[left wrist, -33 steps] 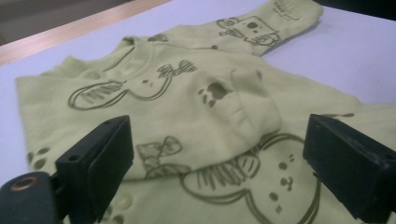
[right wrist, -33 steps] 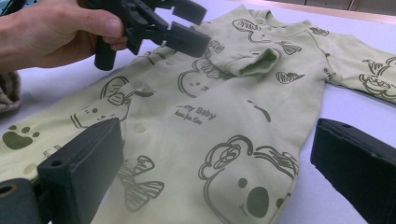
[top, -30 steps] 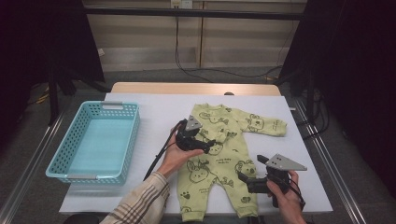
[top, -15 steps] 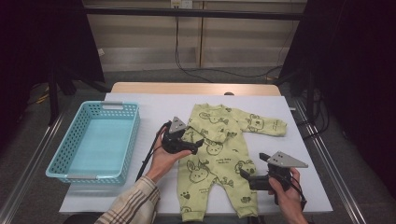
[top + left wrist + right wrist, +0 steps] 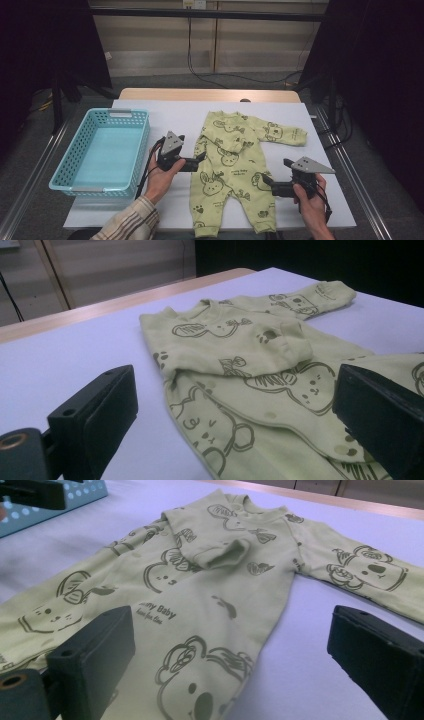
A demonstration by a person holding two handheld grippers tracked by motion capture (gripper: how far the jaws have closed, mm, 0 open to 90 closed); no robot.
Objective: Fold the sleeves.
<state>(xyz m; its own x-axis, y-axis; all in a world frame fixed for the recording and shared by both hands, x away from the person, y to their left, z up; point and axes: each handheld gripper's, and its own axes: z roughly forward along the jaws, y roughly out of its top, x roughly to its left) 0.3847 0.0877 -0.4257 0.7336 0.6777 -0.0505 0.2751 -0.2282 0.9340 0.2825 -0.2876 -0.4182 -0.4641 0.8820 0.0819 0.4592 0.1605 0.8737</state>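
**Romper flat on worktop, one sleeve folded in, both jaws wide open**

A pale green cotton baby romper with dark animal line drawings is laid flat on the white worktop, right of centre, neck toward the far edge, legs reaching the near edge. One sleeve is seen stretched out flat toward the right edge. The other sleeve is folded inward across the chest, cuff resting on the body; this is confirmed in the left gripper view and the right gripper view.

The left gripper is held just beside the romper's left side, about mid-body, jaws pointed at the fabric. In its own view the jaws are spread wide, nothing between them; the folded sleeve lies ahead of them, untouched.

The right gripper is held at the romper's right side, near the hip and leg, close to the near edge. Its jaws are also spread wide and empty; the garment is seen between and beyond them, contact with the cloth cannot be told.

A light blue perforated plastic basket with a rectangular rim is placed along the left edge of the worktop, well apart from the romper, with nothing seen in it.
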